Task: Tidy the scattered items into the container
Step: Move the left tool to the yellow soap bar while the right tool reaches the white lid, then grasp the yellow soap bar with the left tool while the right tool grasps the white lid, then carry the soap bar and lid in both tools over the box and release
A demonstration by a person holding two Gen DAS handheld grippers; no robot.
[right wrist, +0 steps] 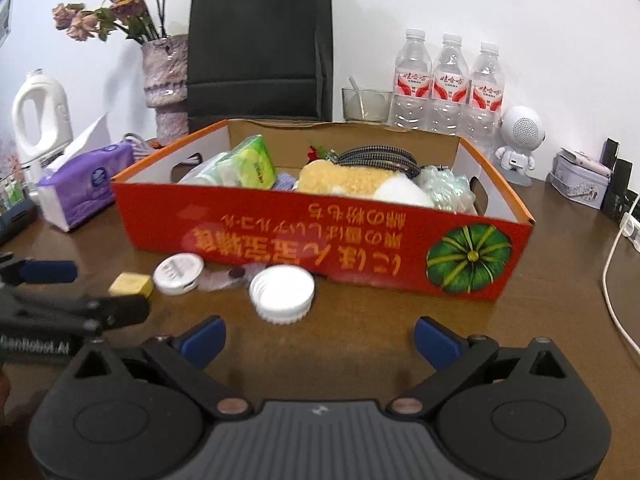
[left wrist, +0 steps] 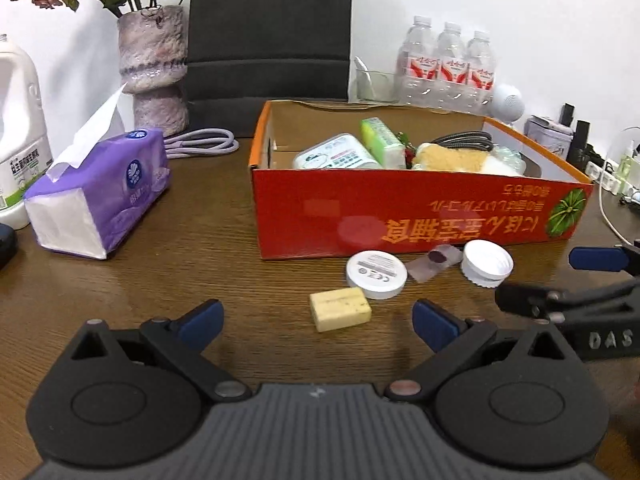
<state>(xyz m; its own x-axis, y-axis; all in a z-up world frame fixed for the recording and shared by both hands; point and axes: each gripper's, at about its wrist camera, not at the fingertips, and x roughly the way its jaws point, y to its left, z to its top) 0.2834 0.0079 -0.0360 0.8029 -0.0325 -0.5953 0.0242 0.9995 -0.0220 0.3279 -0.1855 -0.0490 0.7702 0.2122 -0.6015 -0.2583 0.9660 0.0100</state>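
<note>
A red cardboard box (left wrist: 400,208) (right wrist: 280,236) holds several items. On the table in front of it lie a yellow block (left wrist: 340,309) (right wrist: 130,284), a flat white round tin (left wrist: 376,275) (right wrist: 178,274), a clear packet with a dark spot (left wrist: 434,262) (right wrist: 228,276) and a white ribbed cap (left wrist: 487,264) (right wrist: 281,294). My left gripper (left wrist: 318,322) is open and empty, just short of the yellow block. My right gripper (right wrist: 320,338) is open and empty, just short of the white cap. Each gripper shows at the other view's edge.
A purple tissue pack (left wrist: 100,196) (right wrist: 82,190) lies left of the box. A vase of dried flowers (left wrist: 154,68), a black bag (right wrist: 260,52), water bottles (right wrist: 448,84), a white jug (right wrist: 40,120) and a white speaker (right wrist: 518,140) stand behind. A white cable (right wrist: 616,280) runs at the right.
</note>
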